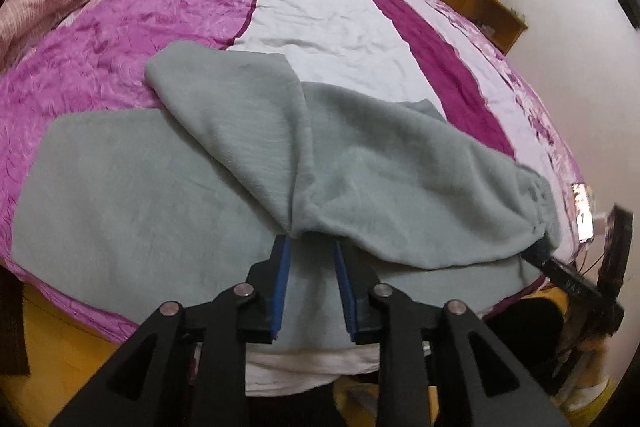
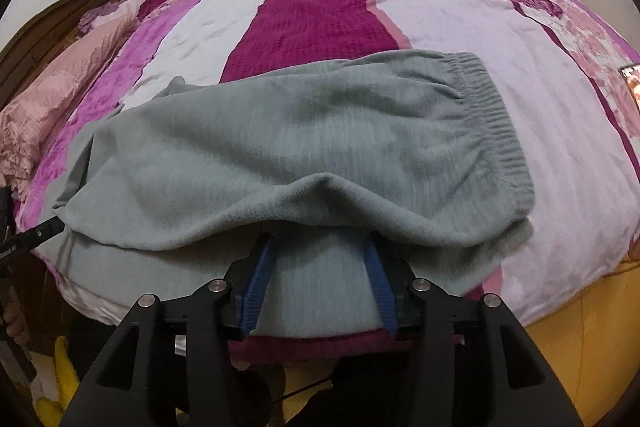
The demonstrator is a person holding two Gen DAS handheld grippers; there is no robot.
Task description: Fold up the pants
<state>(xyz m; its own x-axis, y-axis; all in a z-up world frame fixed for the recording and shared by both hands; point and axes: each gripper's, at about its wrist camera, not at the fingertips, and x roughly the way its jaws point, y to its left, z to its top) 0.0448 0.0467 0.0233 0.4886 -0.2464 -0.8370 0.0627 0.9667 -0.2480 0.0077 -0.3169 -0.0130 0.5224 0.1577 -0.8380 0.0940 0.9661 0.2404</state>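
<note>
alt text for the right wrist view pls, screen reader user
Grey fleece pants lie across a pink, white and magenta striped bed cover, elastic waistband to the right. The right gripper reaches in with open blue-padded fingers, tips hidden under a raised fold. The left gripper pokes in at the left edge.

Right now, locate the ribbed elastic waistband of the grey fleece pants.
In the right wrist view, the ribbed elastic waistband lies right of centre on the white bedspread stripe.
</note>
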